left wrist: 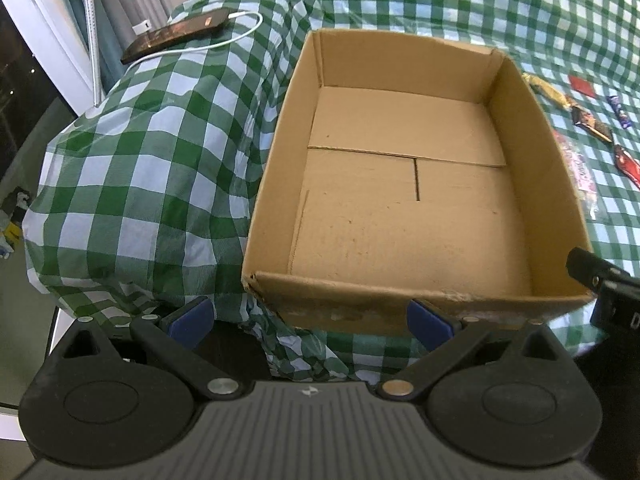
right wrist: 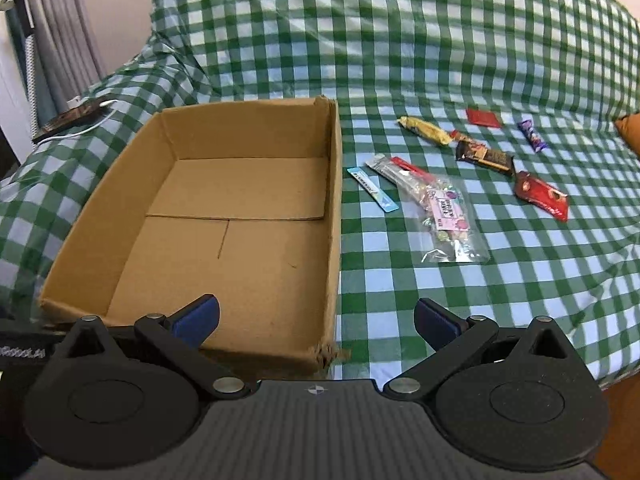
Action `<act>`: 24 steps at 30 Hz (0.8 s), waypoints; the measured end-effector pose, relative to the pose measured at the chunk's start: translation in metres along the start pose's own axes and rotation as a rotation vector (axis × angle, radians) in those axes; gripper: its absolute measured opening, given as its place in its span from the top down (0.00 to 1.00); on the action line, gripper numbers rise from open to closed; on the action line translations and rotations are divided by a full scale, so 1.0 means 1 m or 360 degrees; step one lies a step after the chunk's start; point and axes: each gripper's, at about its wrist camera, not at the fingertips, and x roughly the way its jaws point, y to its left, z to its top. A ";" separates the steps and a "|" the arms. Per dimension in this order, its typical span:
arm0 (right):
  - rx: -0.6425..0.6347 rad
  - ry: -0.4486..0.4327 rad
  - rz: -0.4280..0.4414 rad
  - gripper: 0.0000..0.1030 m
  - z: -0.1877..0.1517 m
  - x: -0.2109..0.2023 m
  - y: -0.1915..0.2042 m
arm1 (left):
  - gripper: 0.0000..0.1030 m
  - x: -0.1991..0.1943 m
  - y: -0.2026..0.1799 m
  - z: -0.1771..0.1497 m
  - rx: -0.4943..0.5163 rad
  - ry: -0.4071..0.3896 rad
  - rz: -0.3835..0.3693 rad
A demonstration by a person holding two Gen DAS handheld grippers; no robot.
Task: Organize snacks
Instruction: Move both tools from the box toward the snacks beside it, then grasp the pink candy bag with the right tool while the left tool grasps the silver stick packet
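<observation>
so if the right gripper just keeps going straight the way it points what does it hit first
Probably the cardboard box: its near right corner sits between the open fingers of the right gripper. Depth is unclear, so it might skim over the rim.

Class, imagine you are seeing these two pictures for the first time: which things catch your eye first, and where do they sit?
An open, empty cardboard box stands on the green checked cloth. To its right, wrapped snacks lie scattered on the cloth, among them a clear bag of sweets and a red packet. Both pairs of tongs, left and right, are open at the box's near edge, holding nothing.
</observation>
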 end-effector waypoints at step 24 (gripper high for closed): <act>-0.0288 0.0131 0.0200 0.00 0.050 0.117 0.052 | 0.00 0.081 0.063 0.027 -0.0199 0.0220 0.0169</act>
